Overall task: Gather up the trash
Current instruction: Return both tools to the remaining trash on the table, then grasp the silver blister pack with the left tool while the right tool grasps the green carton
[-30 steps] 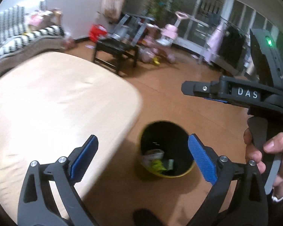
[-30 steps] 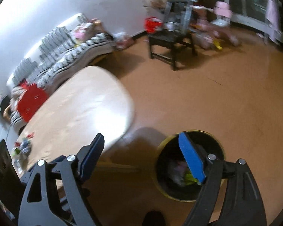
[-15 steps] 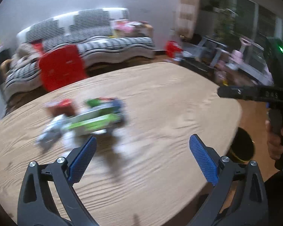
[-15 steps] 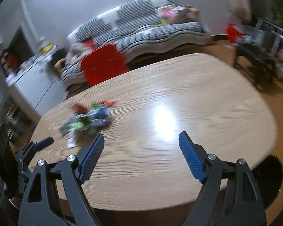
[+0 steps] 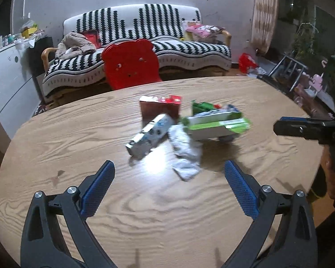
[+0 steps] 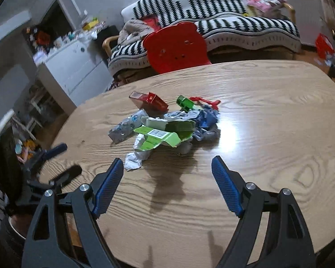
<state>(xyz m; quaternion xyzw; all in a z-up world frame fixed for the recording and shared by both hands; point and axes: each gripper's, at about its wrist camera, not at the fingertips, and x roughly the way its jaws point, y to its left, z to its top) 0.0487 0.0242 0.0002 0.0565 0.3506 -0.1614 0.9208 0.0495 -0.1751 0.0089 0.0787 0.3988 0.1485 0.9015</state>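
Several pieces of trash heaped near the middle of the oval light-wood table [image 5: 55,134]: flattened green-and-white carton [image 5: 216,124], silvery blue-printed carton [image 5: 149,137] just left of it, crumpled white wrapper [image 5: 185,156] in front, dark red box [image 5: 159,108] behind, blue crumpled plastic [image 6: 206,120] on the far right side. Left gripper [image 5: 168,185] and right gripper [image 6: 167,178] both hanging above bare wood short of the heap, blue-padded jaws spread wide, nothing between them. Beyond the table, red bear-shaped plastic chair back [image 5: 130,63], then black-and-white patterned sofa [image 5: 145,33] against the wall.
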